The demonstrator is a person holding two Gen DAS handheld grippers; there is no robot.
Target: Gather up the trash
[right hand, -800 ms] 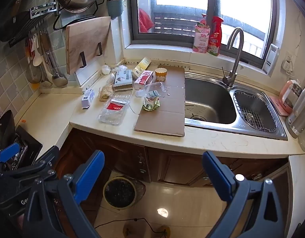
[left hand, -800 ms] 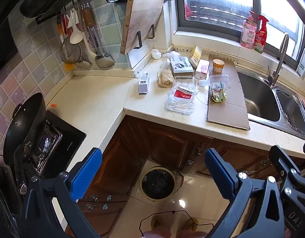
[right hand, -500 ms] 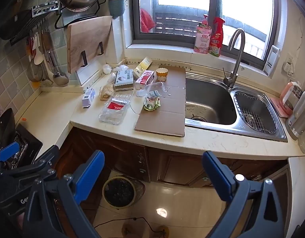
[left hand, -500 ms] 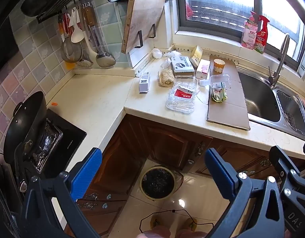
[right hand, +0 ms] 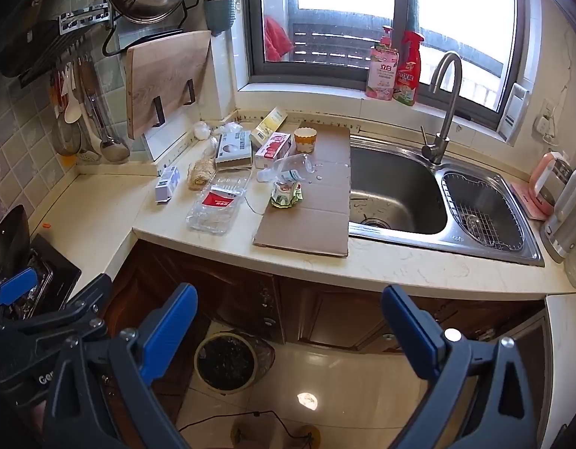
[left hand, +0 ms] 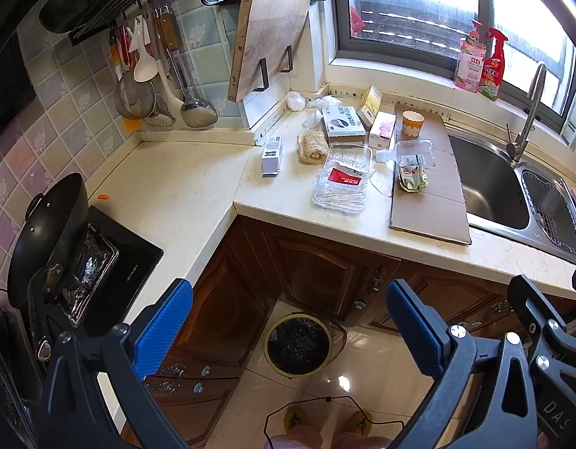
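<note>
We note both claws, left claw and right claw, spread and empty. One clear tray, one plastic bottle and one paper cup sit on the bench. One bin stands on the floor.

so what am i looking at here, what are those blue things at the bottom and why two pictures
The blue things are the pads of two hand-held grippers that a person carries, one per hand. Each picture comes from a camera on one: the left hand-held gripper and the right hand-held gripper. Both are open and hold nothing. Ahead is a kitchen counter with trash on it: a clear tray, a bottle, a paper cup, small boxes, and flat cardboard beside the sink. A bin stands on the floor below.
</note>
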